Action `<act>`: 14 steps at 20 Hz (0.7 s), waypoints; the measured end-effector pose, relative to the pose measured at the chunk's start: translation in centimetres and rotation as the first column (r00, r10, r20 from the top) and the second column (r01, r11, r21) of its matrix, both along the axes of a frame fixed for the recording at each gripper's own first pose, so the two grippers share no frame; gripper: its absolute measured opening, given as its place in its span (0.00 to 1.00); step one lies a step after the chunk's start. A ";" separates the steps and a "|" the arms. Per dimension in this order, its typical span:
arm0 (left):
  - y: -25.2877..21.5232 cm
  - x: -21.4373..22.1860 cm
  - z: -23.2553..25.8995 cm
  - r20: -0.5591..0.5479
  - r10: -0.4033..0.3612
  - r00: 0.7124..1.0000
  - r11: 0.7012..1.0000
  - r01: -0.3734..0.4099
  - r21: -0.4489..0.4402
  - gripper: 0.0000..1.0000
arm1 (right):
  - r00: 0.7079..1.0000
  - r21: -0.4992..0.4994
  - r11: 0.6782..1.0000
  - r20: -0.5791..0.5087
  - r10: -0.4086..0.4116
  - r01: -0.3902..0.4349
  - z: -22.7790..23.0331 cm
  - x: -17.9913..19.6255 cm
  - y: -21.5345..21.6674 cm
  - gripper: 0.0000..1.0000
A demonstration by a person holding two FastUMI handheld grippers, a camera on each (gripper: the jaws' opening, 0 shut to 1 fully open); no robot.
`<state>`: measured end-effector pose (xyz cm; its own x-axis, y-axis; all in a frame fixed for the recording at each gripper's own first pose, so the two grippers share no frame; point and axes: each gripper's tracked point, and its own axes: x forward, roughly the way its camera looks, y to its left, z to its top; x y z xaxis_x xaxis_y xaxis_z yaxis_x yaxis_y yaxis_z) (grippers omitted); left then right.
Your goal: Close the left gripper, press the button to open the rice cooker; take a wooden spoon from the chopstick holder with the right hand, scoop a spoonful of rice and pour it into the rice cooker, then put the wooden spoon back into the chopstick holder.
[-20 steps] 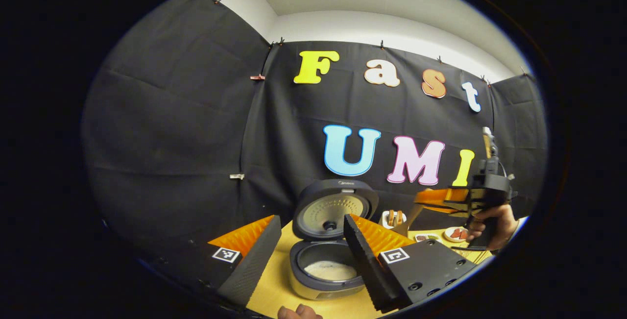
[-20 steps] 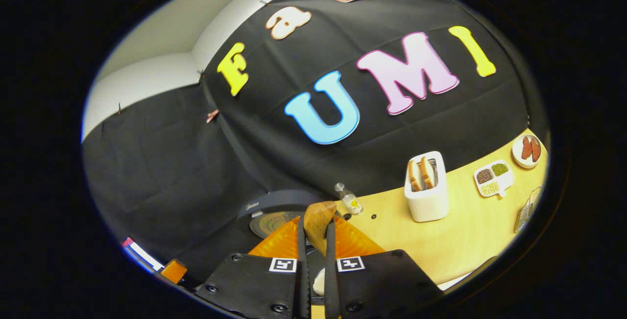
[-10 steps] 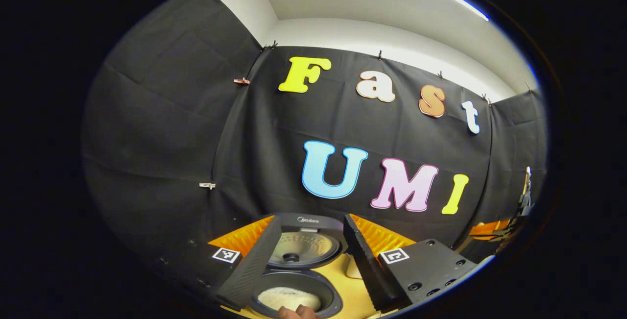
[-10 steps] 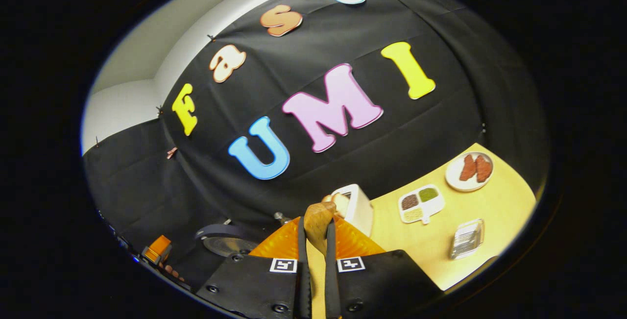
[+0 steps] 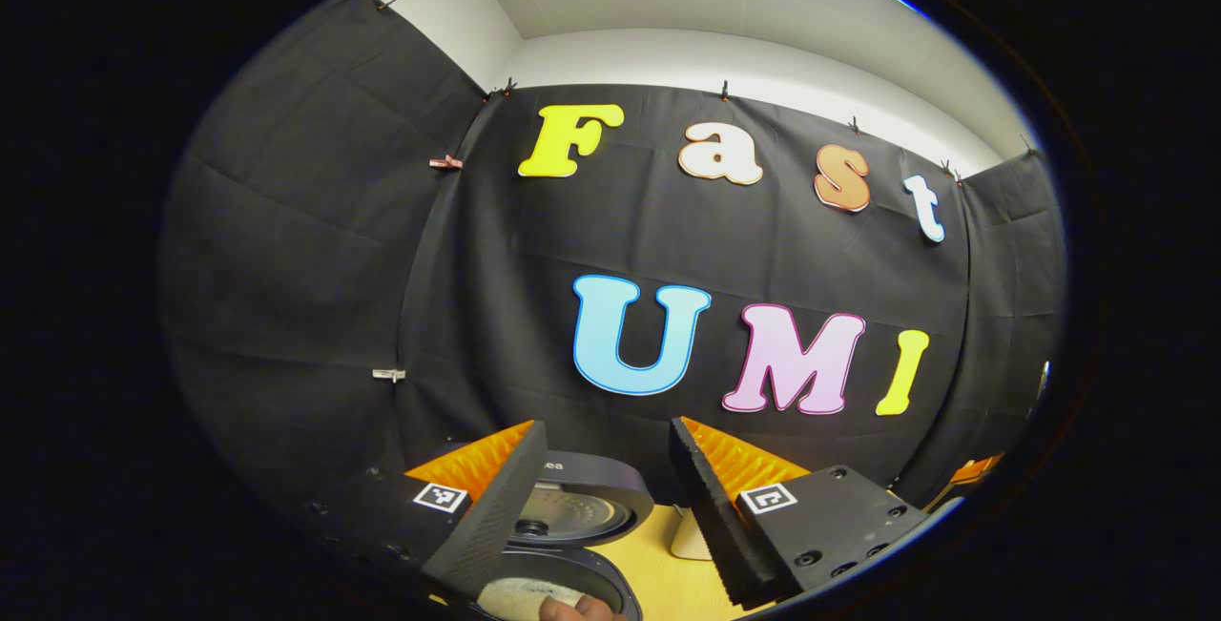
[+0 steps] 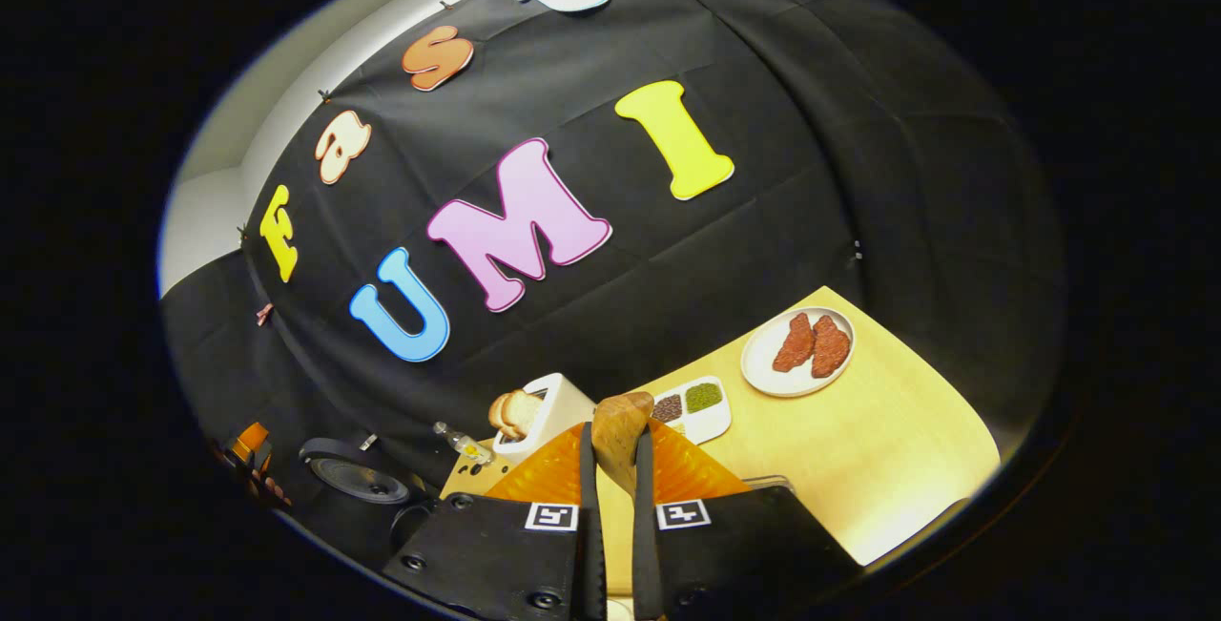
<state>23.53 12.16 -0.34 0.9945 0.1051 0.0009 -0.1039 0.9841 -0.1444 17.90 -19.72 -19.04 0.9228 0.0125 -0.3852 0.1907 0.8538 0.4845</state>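
Right gripper [image 6: 610, 483], bottom centre of the right gripper view: fingers pinching the brown wooden spoon [image 6: 618, 430], its bowl standing above the fingertips over the pale wooden bench [image 6: 887, 440]. Left gripper [image 5: 596, 507], bottom centre of the left gripper view: fingers spread, holding nothing. Dark round rice cooker [image 5: 582, 518] sits between and below them, lid raised, white rice [image 5: 520, 592] in the pot.
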 end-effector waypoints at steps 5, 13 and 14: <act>0.4 -0.2 -0.6 -0.047 0.060 0.997 0.998 -0.059 0.024 0.89 | 0.998 -0.032 0.999 -0.064 0.013 -0.015 -4.7 0.3 -2.8 0.15; -0.4 0.8 -0.6 -0.080 0.095 0.992 0.992 -0.088 0.086 0.89 | 0.986 -0.017 0.999 -0.159 0.042 -0.045 -11.4 0.7 -3.6 0.15; -0.7 0.9 -0.7 -0.082 0.094 0.992 0.992 -0.086 0.096 0.89 | 0.985 -0.016 0.999 -0.165 0.040 -0.043 -11.9 0.8 -3.7 0.15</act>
